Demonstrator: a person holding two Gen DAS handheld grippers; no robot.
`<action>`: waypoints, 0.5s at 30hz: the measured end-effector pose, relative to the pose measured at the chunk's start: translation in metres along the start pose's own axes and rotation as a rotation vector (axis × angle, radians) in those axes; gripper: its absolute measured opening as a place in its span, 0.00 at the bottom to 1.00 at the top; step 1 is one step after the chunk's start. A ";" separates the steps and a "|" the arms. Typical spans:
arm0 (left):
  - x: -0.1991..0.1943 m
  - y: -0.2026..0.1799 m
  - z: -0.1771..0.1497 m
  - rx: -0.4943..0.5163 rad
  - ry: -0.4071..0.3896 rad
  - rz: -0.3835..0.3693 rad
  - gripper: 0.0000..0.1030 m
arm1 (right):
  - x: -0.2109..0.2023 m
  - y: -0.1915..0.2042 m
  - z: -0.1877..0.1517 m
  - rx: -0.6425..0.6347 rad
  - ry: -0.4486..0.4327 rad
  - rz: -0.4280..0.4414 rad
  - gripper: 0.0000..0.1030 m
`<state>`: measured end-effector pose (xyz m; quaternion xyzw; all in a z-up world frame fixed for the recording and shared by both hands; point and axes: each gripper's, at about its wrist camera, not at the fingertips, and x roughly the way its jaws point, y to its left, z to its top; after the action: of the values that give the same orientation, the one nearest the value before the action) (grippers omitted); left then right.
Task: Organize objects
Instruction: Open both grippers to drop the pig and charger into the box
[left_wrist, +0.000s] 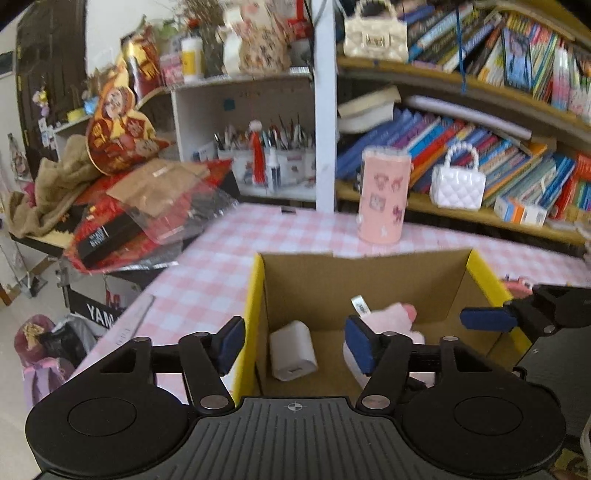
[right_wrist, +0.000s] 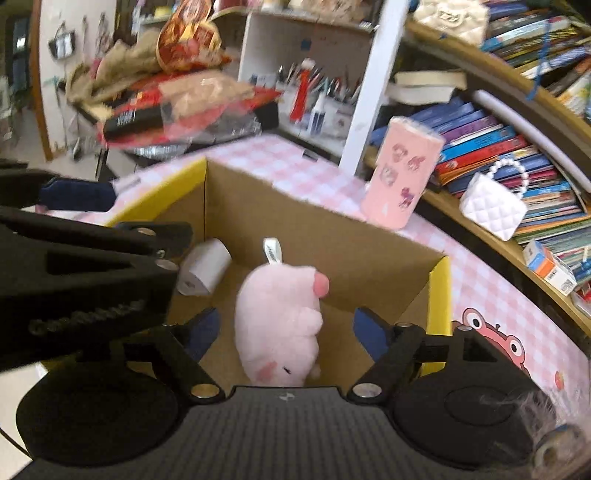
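Box: open cardboard box (left_wrist: 369, 280) with yellow outer faces, standing on the table; both grippers hang over its mouth.
Plush toy: pink plush toy (right_wrist: 277, 325) lying on the box floor, white tag at its upper end; apart from both sets of pads.
Charger: white charger block (left_wrist: 293, 354) on the box floor, left of the toy, near the box's left wall.
Left gripper: left gripper (left_wrist: 295, 345) with fingers spread, nothing gripped; the charger shows in the gap between its blue pads but untouched.
Right gripper: right gripper (right_wrist: 284, 334) released, pads standing clear on either side of the toy.
Left wrist view only: shows the charger's full face and its port; the toy is half hidden behind the right-hand pad; a right gripper finger enters at the right edge.
Right wrist view only: shows the whole toy from above, and a cartoon print (right_wrist: 491, 339) on the cloth right of the box; the left gripper's body blocks the left side.
Surface: pink-and-white checked tablecloth (left_wrist: 229, 251).
On the table: pink cylindrical container (left_wrist: 384, 195) upright beyond the box.
Room: bookshelves (left_wrist: 480, 144) crowded with books, a white quilted handbag (left_wrist: 458, 184) on a shelf, pots of pens (left_wrist: 266, 147), a heap of red packaging (left_wrist: 140, 206) at the left.
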<state>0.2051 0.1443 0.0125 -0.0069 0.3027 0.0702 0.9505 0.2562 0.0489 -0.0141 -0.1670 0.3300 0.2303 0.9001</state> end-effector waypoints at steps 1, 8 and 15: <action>-0.007 0.002 0.001 -0.008 -0.016 -0.001 0.62 | -0.006 -0.001 0.000 0.012 -0.016 -0.001 0.76; -0.046 0.015 -0.009 -0.074 -0.127 -0.009 0.70 | -0.054 0.004 -0.005 0.069 -0.128 -0.045 0.77; -0.072 0.029 -0.033 -0.134 -0.136 -0.001 0.77 | -0.091 0.016 -0.027 0.103 -0.160 -0.097 0.78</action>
<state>0.1244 0.1622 0.0278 -0.0660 0.2318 0.0902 0.9663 0.1723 0.0226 0.0245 -0.1172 0.2603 0.1817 0.9410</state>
